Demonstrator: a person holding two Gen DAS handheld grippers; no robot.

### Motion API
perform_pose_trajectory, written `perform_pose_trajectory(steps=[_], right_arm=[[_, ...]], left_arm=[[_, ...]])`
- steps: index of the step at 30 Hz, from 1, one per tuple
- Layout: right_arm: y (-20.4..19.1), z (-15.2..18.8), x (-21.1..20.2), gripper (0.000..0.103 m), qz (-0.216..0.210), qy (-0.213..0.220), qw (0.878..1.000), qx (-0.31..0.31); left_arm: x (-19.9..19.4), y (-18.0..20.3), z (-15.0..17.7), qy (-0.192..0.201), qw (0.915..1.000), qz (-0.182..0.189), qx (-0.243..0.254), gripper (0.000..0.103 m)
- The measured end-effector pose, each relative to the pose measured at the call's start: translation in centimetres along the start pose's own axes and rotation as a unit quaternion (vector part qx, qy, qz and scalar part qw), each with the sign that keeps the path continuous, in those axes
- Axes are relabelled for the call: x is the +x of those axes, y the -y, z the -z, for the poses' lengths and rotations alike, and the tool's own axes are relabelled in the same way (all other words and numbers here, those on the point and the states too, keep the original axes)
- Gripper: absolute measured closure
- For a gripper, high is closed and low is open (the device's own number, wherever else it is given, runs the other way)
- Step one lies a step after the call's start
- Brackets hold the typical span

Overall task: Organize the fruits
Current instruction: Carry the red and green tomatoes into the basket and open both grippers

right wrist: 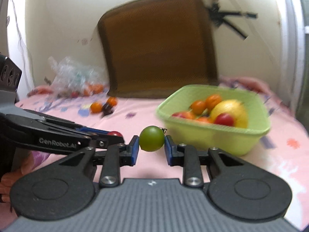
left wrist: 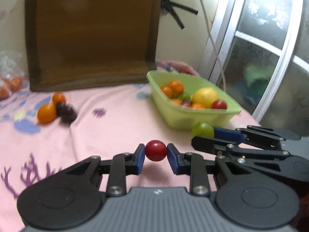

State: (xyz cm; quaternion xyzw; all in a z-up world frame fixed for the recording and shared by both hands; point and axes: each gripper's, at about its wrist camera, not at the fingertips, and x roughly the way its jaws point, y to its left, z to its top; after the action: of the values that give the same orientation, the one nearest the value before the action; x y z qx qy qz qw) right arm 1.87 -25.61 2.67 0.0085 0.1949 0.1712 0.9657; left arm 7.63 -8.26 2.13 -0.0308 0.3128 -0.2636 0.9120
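My left gripper [left wrist: 156,151] is shut on a small red round fruit [left wrist: 156,150], held above the pink sheet. My right gripper [right wrist: 151,142] is shut on a green round fruit [right wrist: 151,138], which also shows in the left wrist view as the green fruit [left wrist: 202,129] just in front of the basket. A light green plastic basket [left wrist: 202,116] [right wrist: 208,135] ahead on the right holds oranges, a yellow fruit [left wrist: 205,96] and red fruits. Two oranges [left wrist: 46,113] and a dark purple fruit [left wrist: 65,112] lie loose on the sheet at the left.
A brown cushion [left wrist: 92,34] leans on the wall behind. A clear plastic bag [right wrist: 73,77] with more fruit lies at the far left. A white-framed window [left wrist: 260,48] stands to the right. The pink patterned sheet [left wrist: 108,131] covers the bed.
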Motion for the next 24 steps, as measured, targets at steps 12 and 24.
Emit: perform_pose_trajectory(steps=[12, 24], right_arm=[[4.0, -3.6, 3.5, 0.071, 0.091, 0.044, 0.994, -0.045], [5.2, -2.9, 4.2, 0.060, 0.113, 0.063, 0.990, -0.047]], left_arm=[[6.5, 1.9, -9.1, 0.008, 0.9991, 0.036, -0.019, 0.077], [10.2, 1.4, -9.1, -0.017, 0.9981, 0.037, -0.046, 0.069]])
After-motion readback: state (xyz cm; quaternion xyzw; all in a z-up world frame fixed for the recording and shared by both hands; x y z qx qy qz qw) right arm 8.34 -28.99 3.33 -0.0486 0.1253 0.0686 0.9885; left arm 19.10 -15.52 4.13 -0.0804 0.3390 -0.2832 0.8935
